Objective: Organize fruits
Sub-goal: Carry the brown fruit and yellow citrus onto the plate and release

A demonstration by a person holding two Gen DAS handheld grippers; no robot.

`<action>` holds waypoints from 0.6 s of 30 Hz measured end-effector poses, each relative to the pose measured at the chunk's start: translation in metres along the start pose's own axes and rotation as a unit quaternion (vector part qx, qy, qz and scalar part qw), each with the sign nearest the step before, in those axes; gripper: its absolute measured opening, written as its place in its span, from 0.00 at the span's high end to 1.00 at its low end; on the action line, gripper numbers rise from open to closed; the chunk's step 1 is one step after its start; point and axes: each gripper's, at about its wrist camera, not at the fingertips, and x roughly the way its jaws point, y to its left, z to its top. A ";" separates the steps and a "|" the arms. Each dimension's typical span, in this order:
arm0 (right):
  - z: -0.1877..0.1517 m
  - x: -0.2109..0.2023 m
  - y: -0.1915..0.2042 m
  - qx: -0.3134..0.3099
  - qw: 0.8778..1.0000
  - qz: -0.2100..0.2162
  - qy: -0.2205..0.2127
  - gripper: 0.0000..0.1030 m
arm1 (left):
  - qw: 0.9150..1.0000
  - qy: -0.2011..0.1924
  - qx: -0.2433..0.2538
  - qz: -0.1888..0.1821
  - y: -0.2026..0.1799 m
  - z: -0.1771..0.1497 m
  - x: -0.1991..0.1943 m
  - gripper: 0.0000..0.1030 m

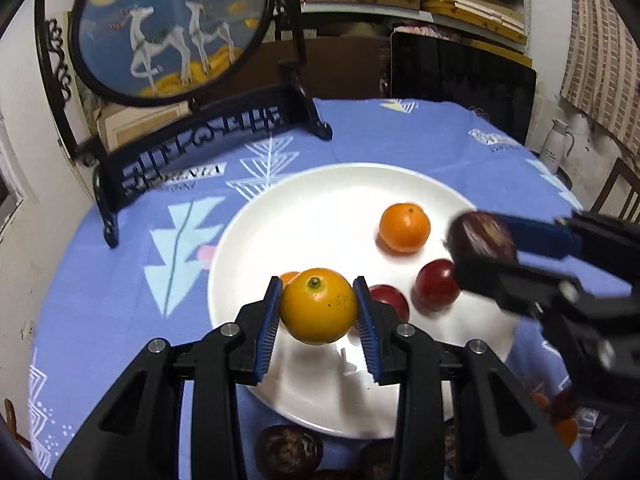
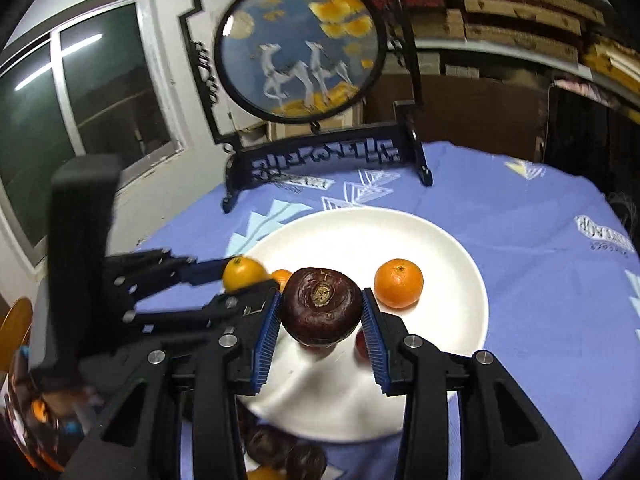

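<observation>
Clamped between the left gripper [image 1: 316,312] pads, the yellow citrus [image 1: 318,306] hangs over the white plate [image 1: 304,184], while the right gripper [image 2: 322,316] pinches a dark chestnut [image 2: 322,304] there; both should be lowered onto bare spots, then released gently.

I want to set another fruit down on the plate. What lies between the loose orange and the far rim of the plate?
Nothing: in both wrist views the stretch from the orange to the far rim of the plate is bare white.
</observation>
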 end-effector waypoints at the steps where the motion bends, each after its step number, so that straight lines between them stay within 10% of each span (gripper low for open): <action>1: 0.001 0.006 -0.003 0.004 1.000 0.000 0.004 0.61 | 1.000 0.004 0.001 0.000 0.000 -0.001 0.004 0.66; 7: 0.006 0.031 -0.009 0.011 1.000 -0.006 0.013 0.61 | 1.000 0.006 -0.002 0.001 0.004 -0.003 0.009 0.65; 11: 0.004 0.035 -0.010 0.015 1.000 -0.015 0.010 0.59 | 1.000 0.000 -0.010 0.004 0.008 -0.003 0.009 0.43; 18: 0.003 0.020 -0.021 0.045 0.999 0.027 -0.007 0.41 | 1.000 -0.005 -0.012 0.004 0.011 -0.004 0.008 0.35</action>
